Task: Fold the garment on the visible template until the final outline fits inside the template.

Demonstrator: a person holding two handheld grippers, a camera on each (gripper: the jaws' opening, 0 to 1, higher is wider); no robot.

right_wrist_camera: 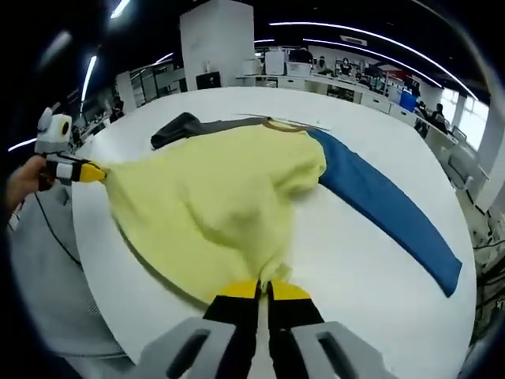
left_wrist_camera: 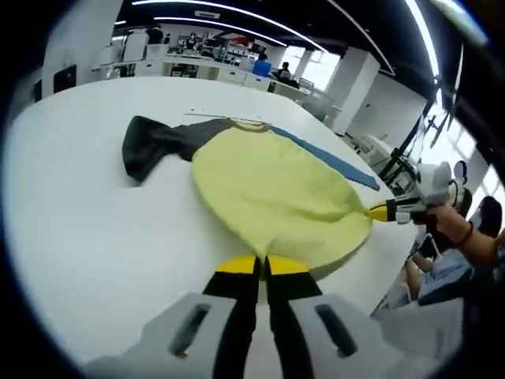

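A garment with a yellow body (left_wrist_camera: pixel 272 189), a dark grey sleeve (left_wrist_camera: pixel 154 142) and a blue sleeve (left_wrist_camera: pixel 331 158) lies spread on the white table (left_wrist_camera: pixel 87 229). My left gripper (left_wrist_camera: pixel 260 267) is shut on the yellow hem at the near edge. To its right, my right gripper (left_wrist_camera: pixel 379 212), held by a hand, pinches another point of the hem. In the right gripper view the yellow body (right_wrist_camera: pixel 213 205) is bunched and lifted toward my right gripper (right_wrist_camera: pixel 264 288), which is shut on it. The blue sleeve (right_wrist_camera: pixel 387 205) lies flat at the right, and my left gripper (right_wrist_camera: pixel 91 172) holds the hem at the left.
The table edge (left_wrist_camera: pixel 379 268) curves close to both grippers. Seated people (left_wrist_camera: pixel 465 237) and a black stand (left_wrist_camera: pixel 402 158) are beyond the table's right side. Office desks (left_wrist_camera: pixel 205 67) line the far wall. Bare tabletop (right_wrist_camera: pixel 355 300) lies below the blue sleeve.
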